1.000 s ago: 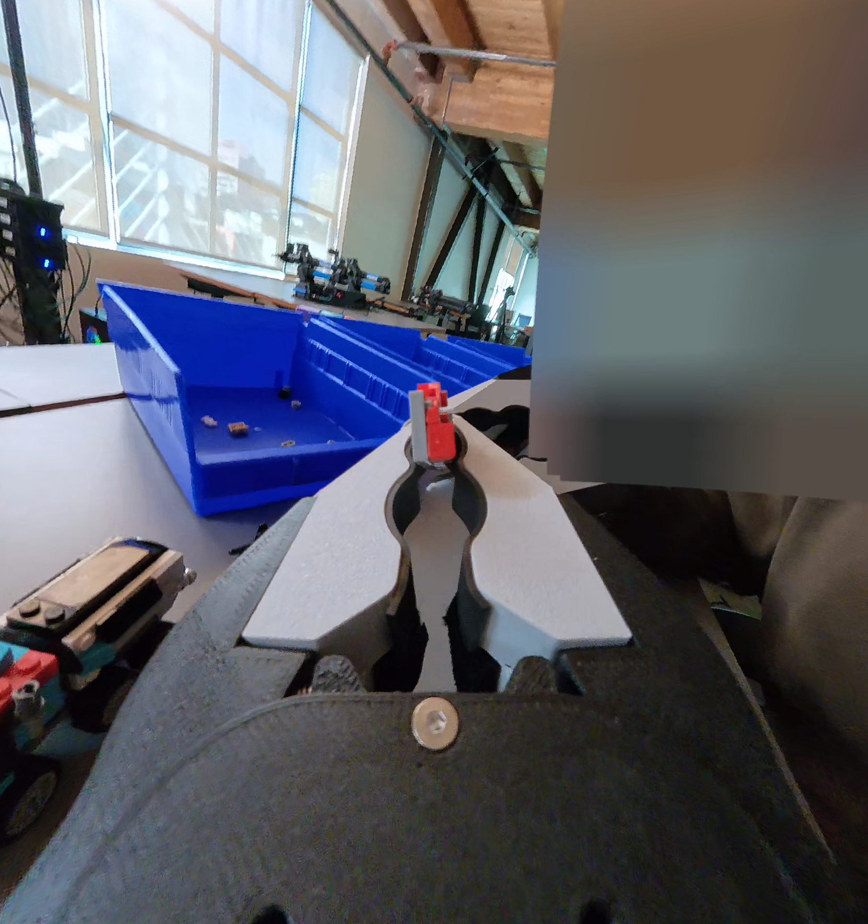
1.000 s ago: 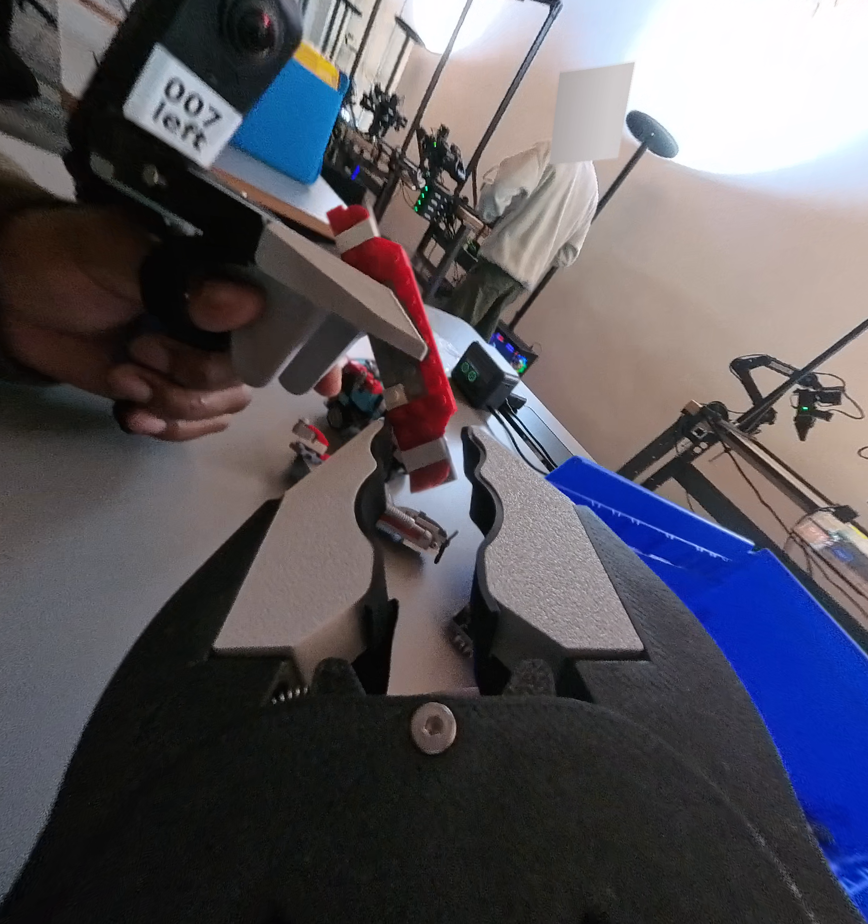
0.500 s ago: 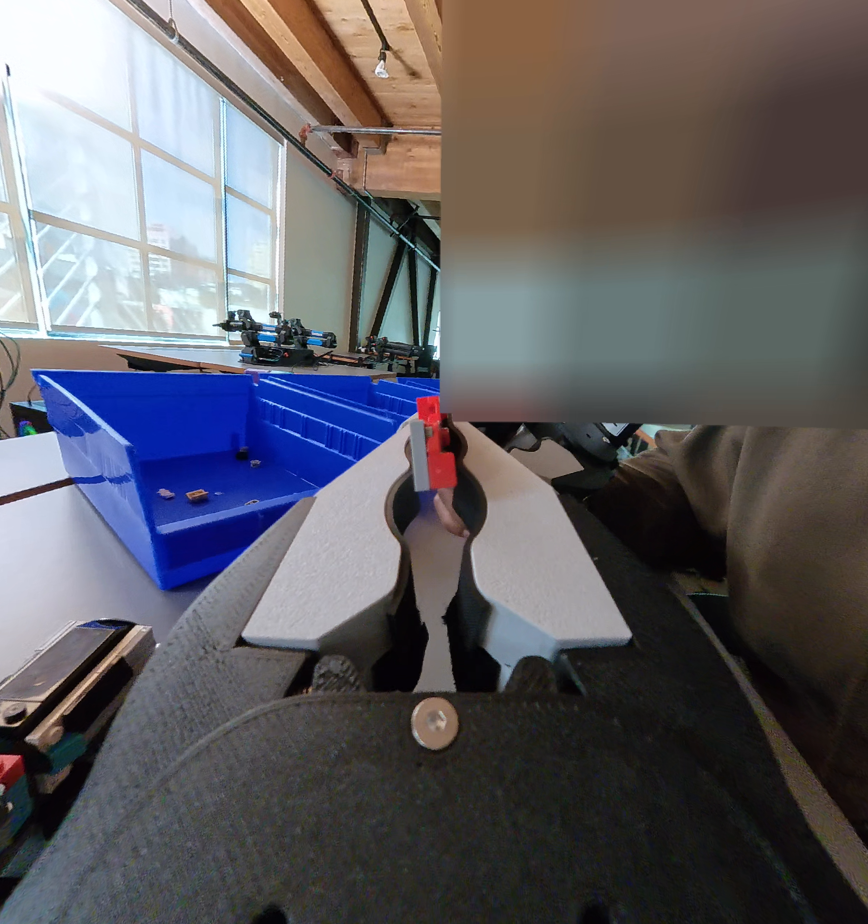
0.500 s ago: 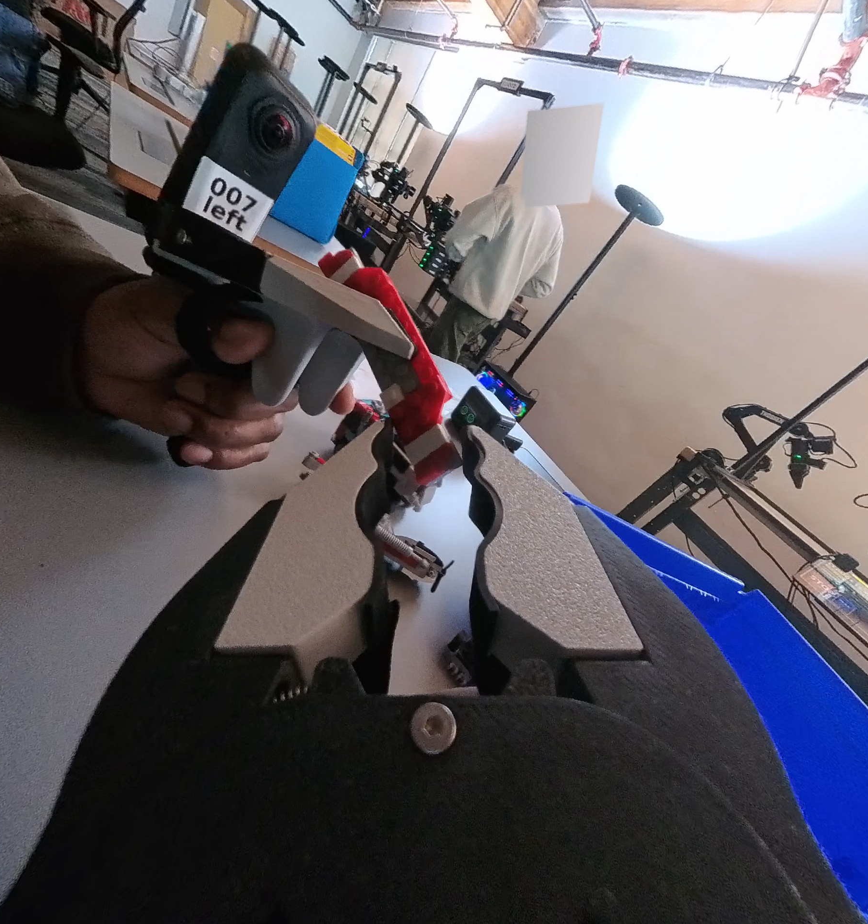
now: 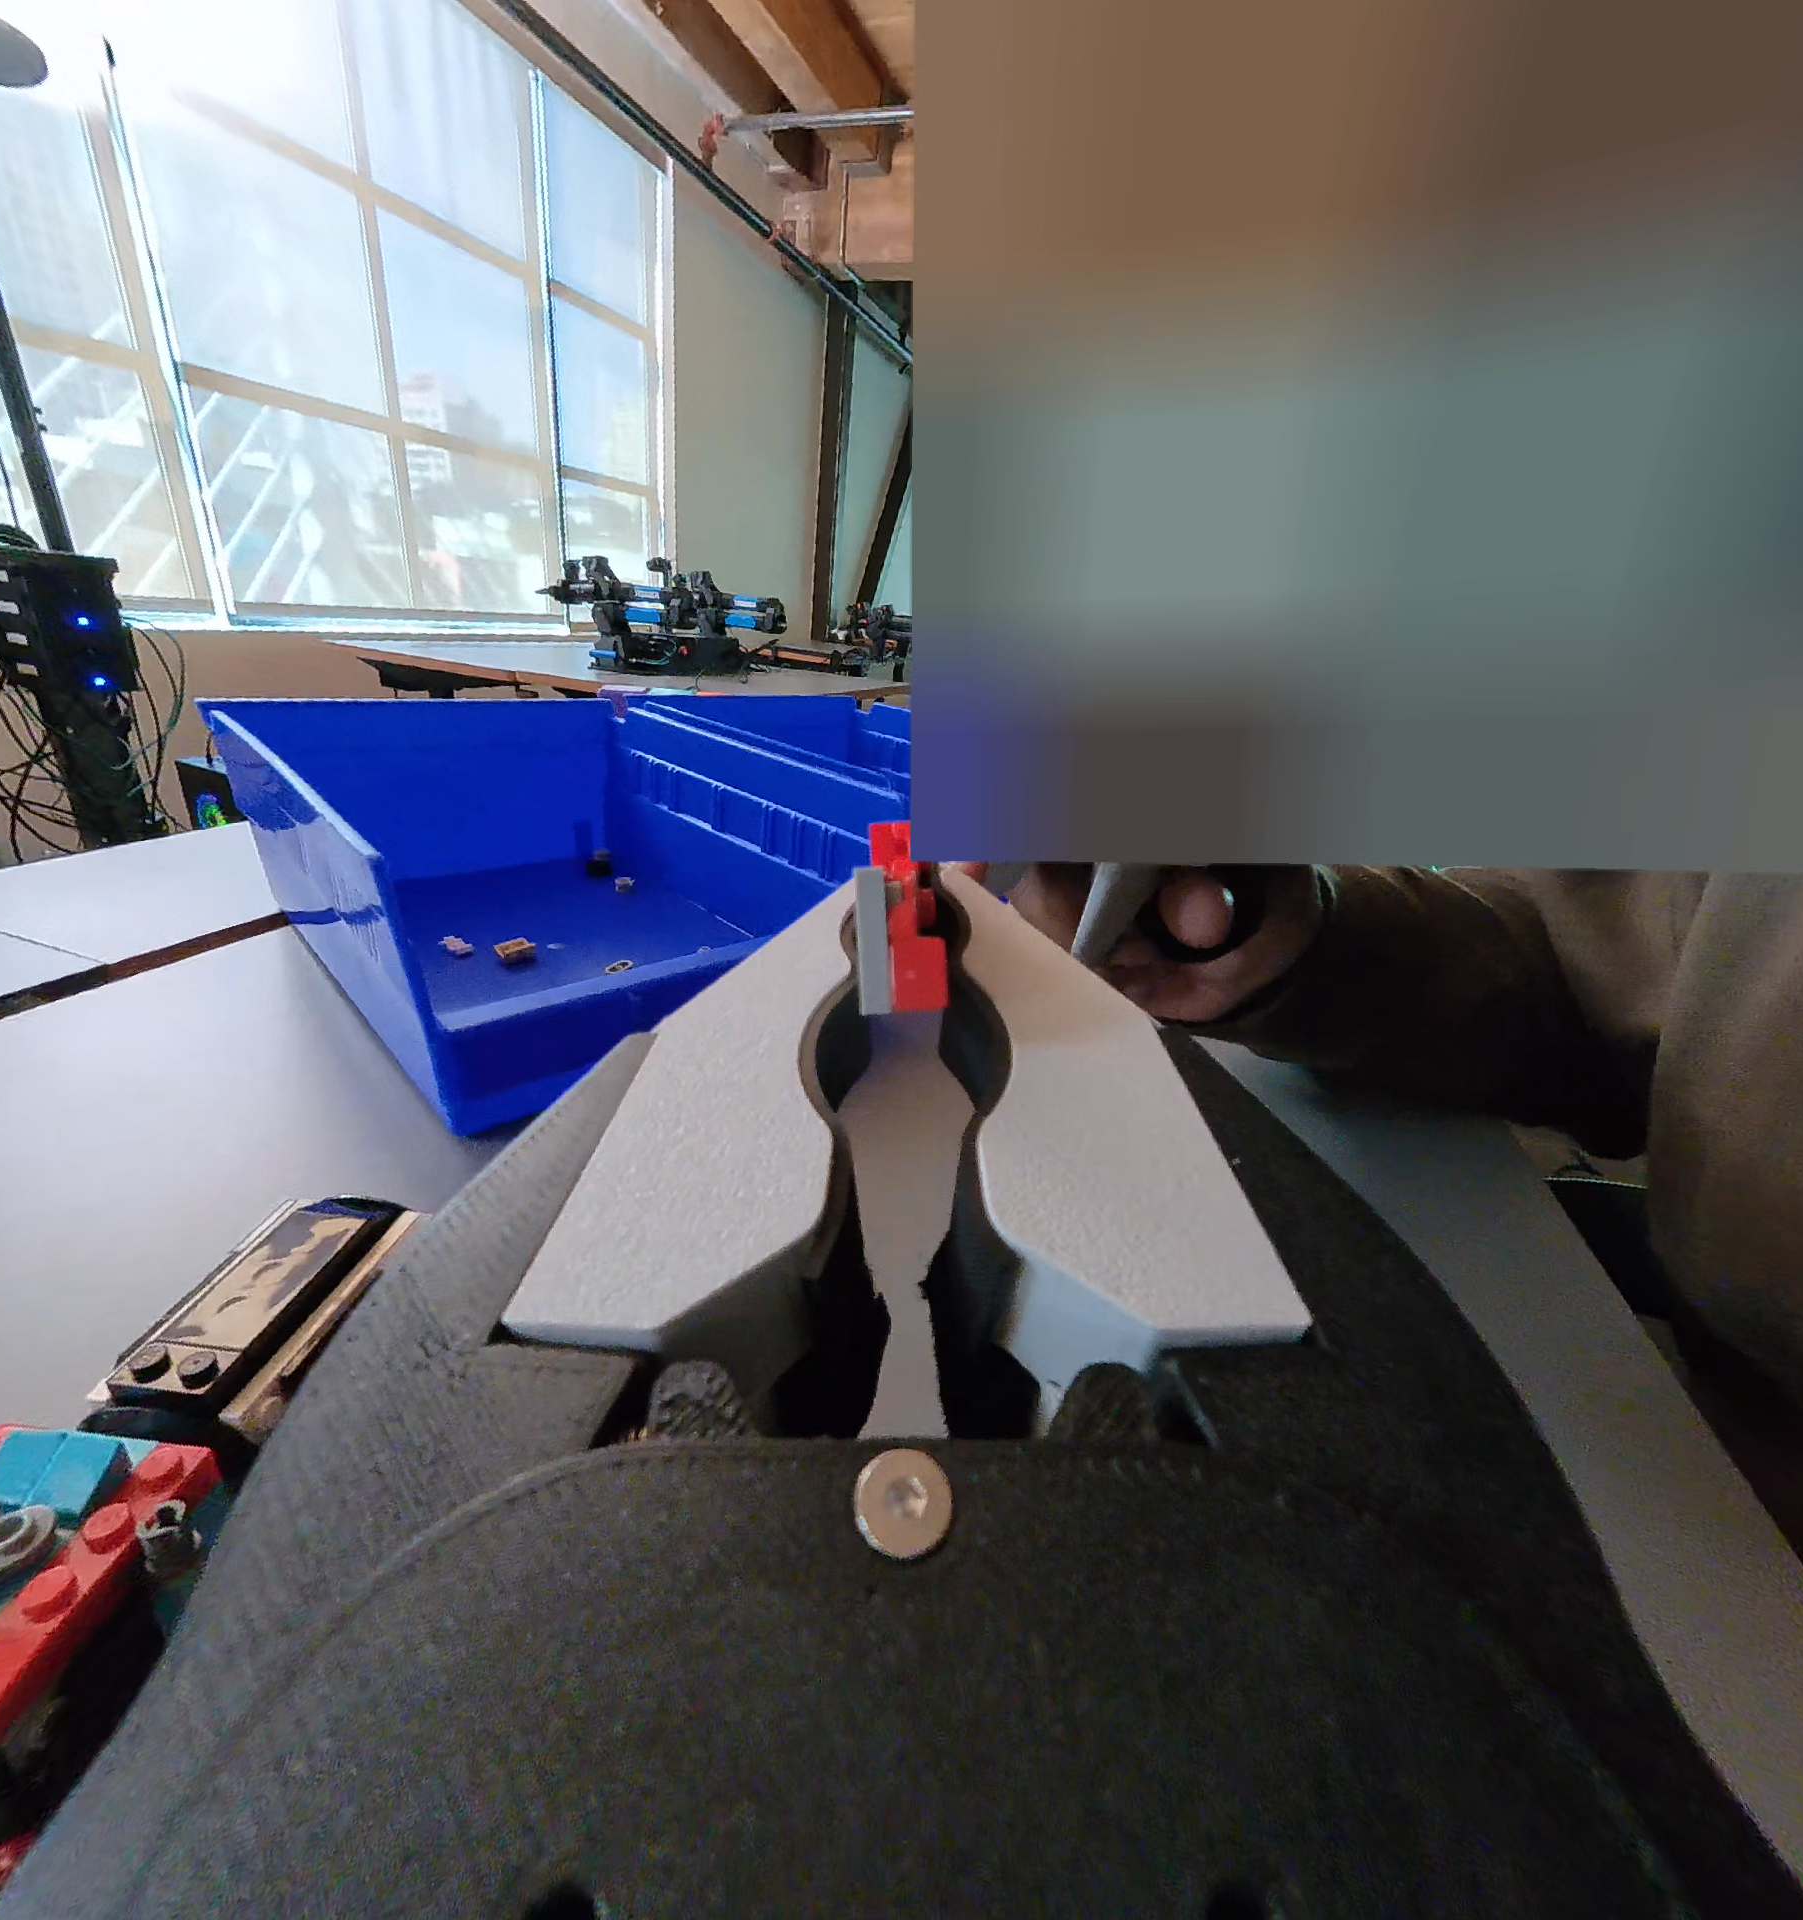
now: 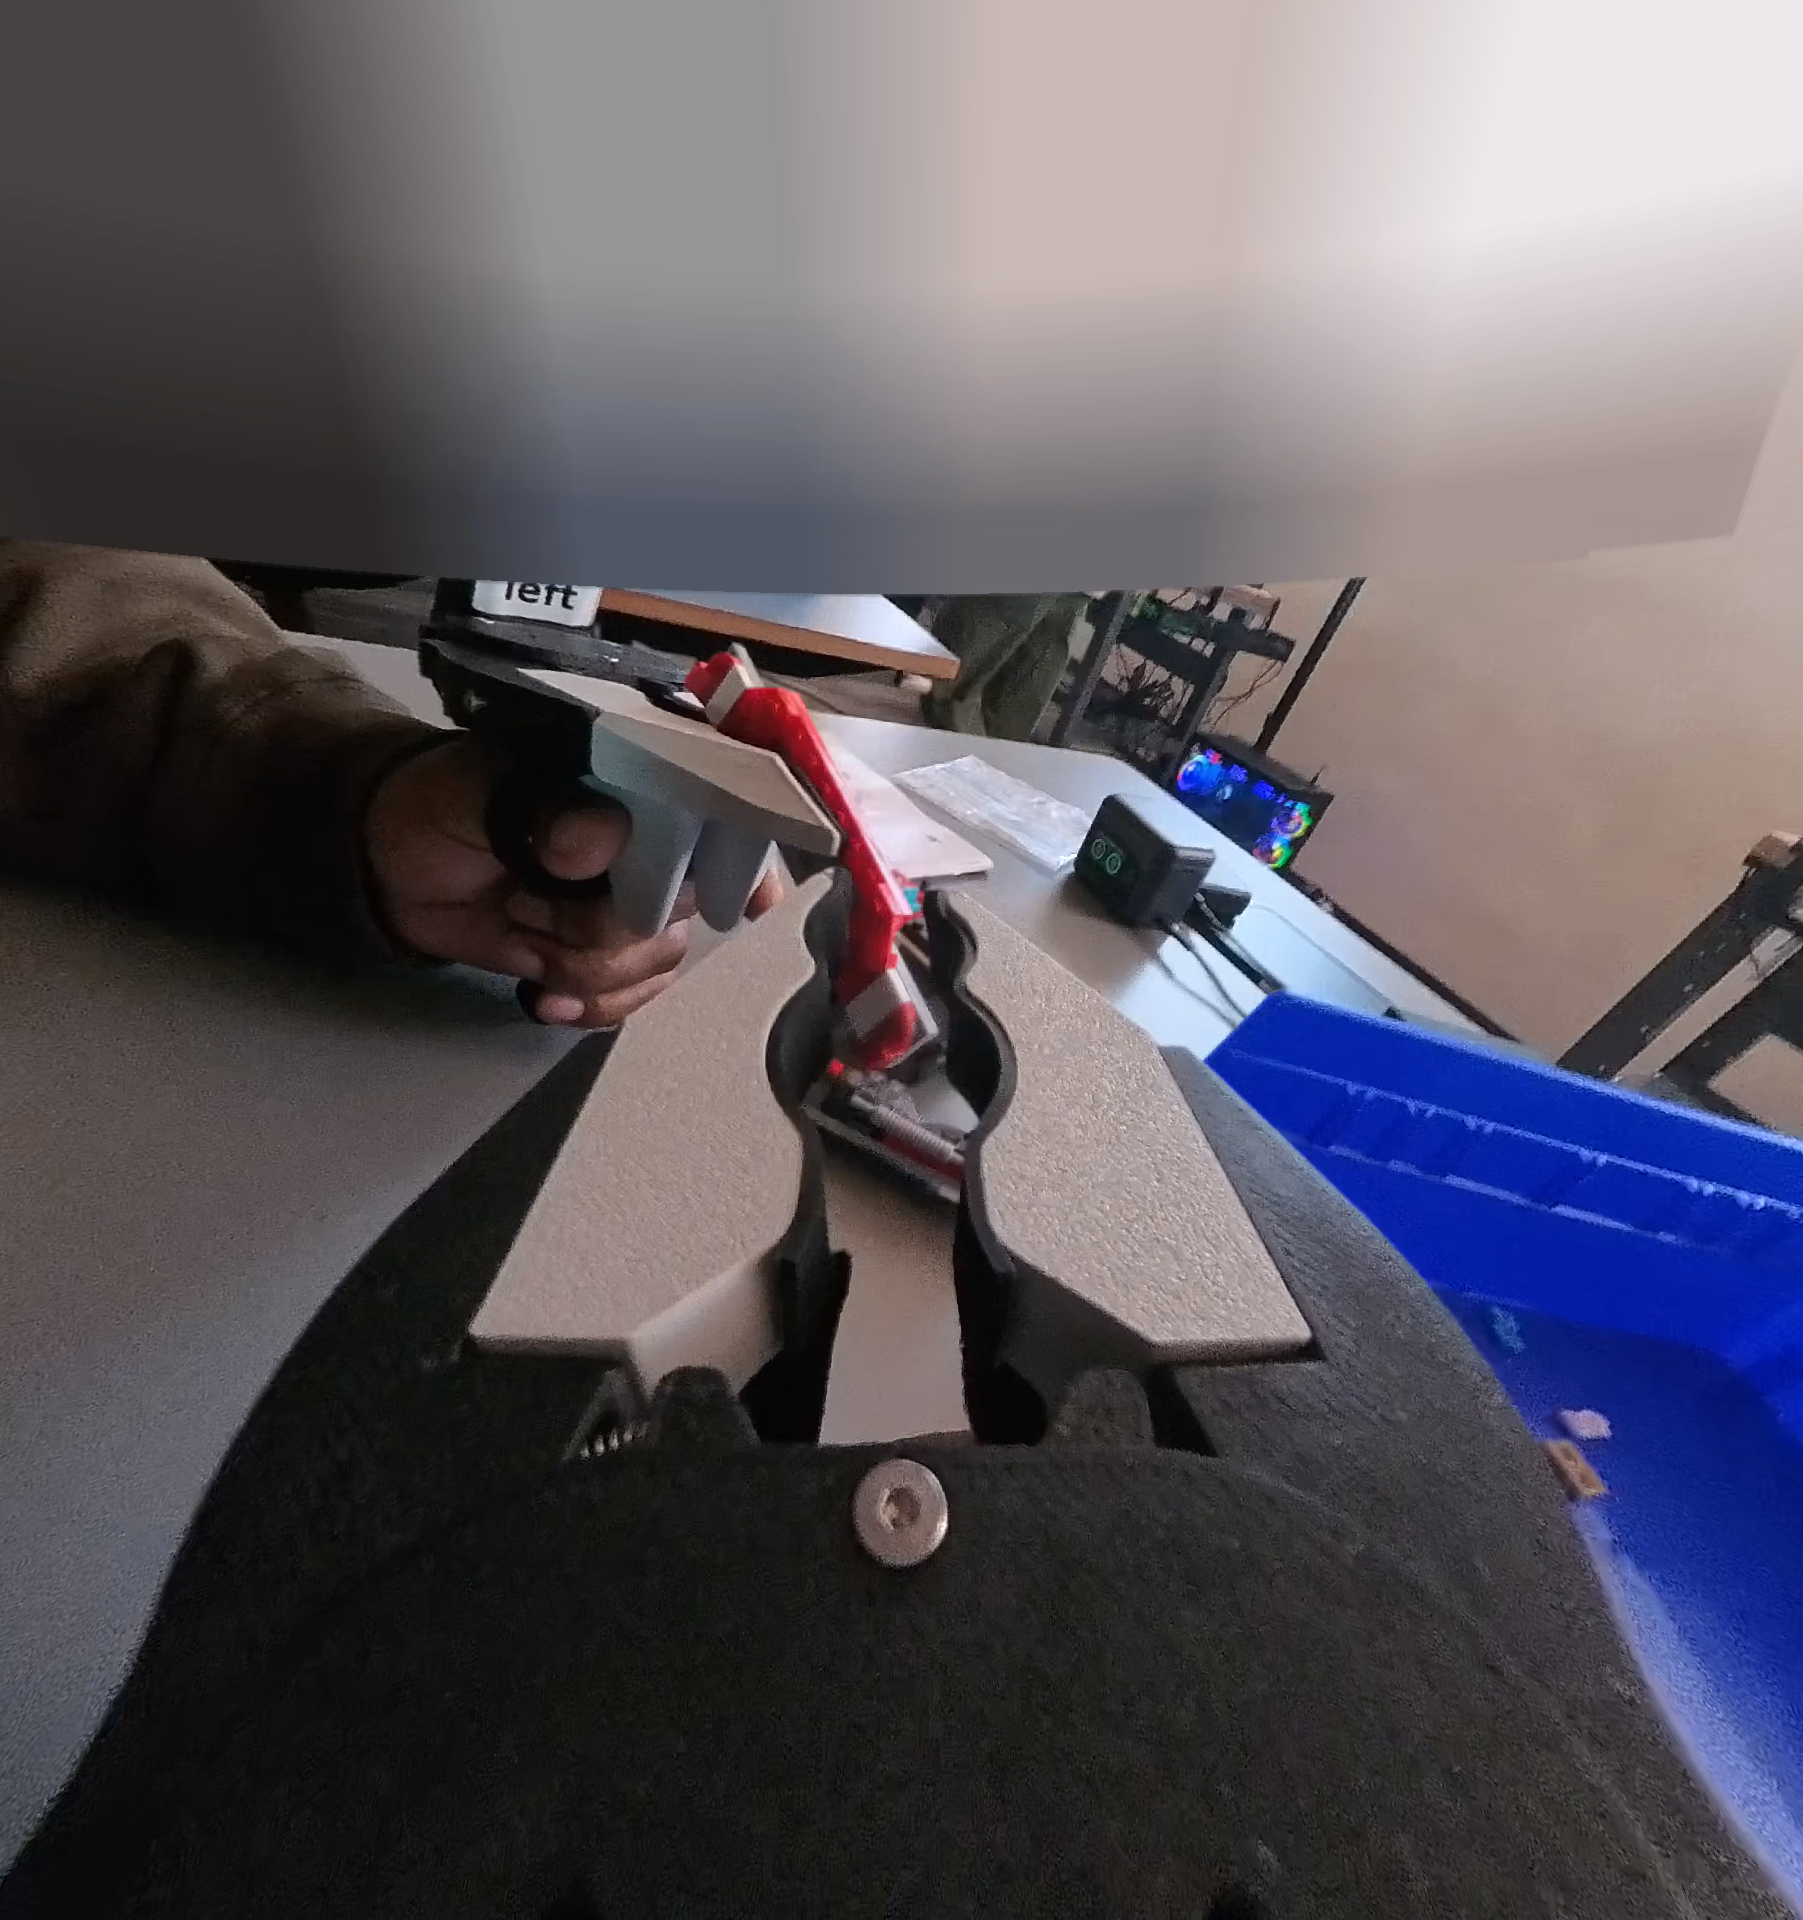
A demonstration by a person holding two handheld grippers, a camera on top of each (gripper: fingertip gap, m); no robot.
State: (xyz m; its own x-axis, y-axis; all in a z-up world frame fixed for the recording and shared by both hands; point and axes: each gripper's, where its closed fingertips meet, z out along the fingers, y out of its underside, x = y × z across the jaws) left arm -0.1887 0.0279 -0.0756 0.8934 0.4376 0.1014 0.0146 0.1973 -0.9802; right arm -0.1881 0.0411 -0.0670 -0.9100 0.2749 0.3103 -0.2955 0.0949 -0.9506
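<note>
My left gripper (image 5: 902,914) is shut on a long red brick strip (image 5: 918,961) with grey plates, held in the air and gripped near its middle. In the right wrist view the left gripper's grey fingers (image 6: 710,774) clamp the strip (image 6: 809,748), which slopes down into my right gripper (image 6: 881,914). The right fingers press on the strip's lower end from both sides, where a small teal part sits. A hand (image 6: 523,894) holds the left gripper. Both grippers hover over the grey table (image 6: 201,1143).
A blue bin (image 5: 523,790) with a few small parts stands on the table; it also shows in the right wrist view (image 6: 1499,1143). A brick toy vehicle (image 5: 55,1538) is at lower left. Another brick piece (image 6: 897,1132) lies under my right jaws. A small black device (image 6: 1146,857) sits behind. My left and right fingertips are right by each other.
My right jaws have narrowed from wide open and now close on the lower end of the red strip. My left gripper has stayed shut on the strip. Both views have tilted.
</note>
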